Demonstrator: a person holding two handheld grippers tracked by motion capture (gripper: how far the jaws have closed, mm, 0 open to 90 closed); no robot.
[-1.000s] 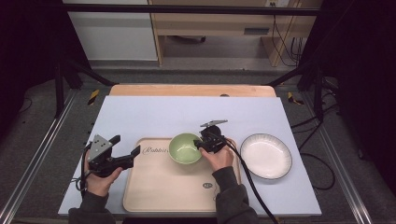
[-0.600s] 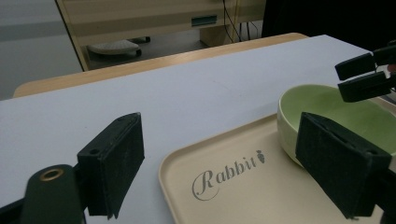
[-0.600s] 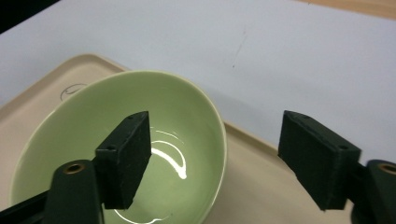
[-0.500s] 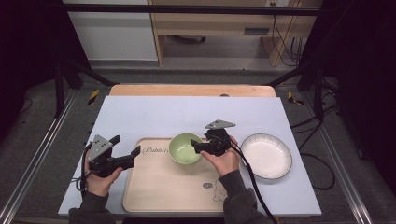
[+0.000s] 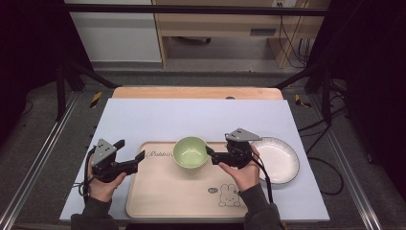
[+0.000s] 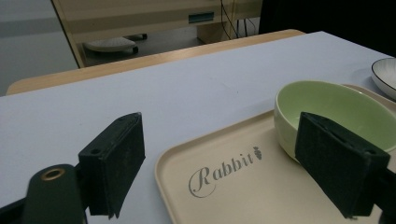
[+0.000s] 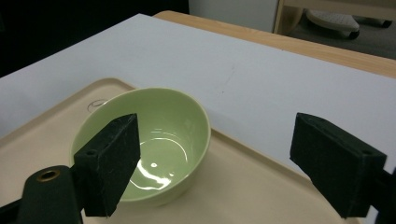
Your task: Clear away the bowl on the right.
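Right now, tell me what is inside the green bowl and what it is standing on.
The green bowl is empty: just a glossy inside with light reflections. It stands on the beige tray, near the tray's far edge beside the "Rabbit" lettering. The patch of tray beneath its base is covered.

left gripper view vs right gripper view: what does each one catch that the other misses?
Left gripper view alone: the word Rabbit printed on the tray, and the rim of the white plate at the far right edge. Right gripper view alone: the inside bottom of the green bowl, glossy and empty. Shared: the green bowl standing on the beige tray, the white table cover, the wooden table edge behind, and each view's own pair of black jaws standing open, with nothing gripped.
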